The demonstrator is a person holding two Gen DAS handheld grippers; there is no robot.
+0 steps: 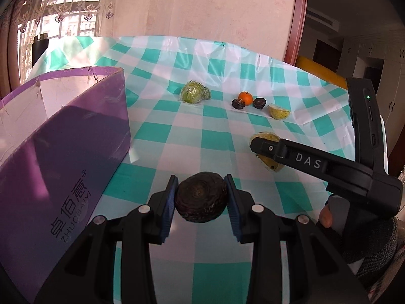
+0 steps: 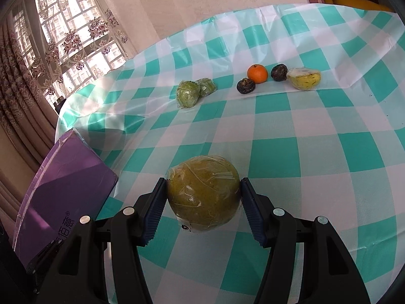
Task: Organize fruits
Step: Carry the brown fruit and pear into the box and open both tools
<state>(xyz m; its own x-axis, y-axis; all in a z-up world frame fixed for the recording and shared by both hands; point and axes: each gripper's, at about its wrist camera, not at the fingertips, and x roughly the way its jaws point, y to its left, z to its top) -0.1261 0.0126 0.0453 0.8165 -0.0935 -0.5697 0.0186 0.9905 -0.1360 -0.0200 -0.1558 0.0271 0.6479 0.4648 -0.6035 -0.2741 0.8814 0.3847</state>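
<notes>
My left gripper (image 1: 200, 197) is shut on a dark brown round fruit (image 1: 201, 200), held just above the checked table. My right gripper (image 2: 203, 195) is shut on a yellow-green wrapped pear (image 2: 203, 193); it also shows in the left wrist view (image 1: 268, 158) with the pear partly behind its finger. Farther back lie an orange (image 2: 257, 74), two dark fruits (image 2: 245, 86) (image 2: 279, 72), a wrapped yellow fruit (image 2: 305, 78) and wrapped green fruits (image 2: 188, 93). A purple box (image 1: 63, 136) stands open at the left.
The table wears a teal and white checked plastic cloth (image 2: 316, 152). A window with lace curtains (image 2: 63, 38) is at the far left. A wooden door frame (image 1: 297, 20) and a yellow object (image 1: 319, 72) lie beyond the table's right edge.
</notes>
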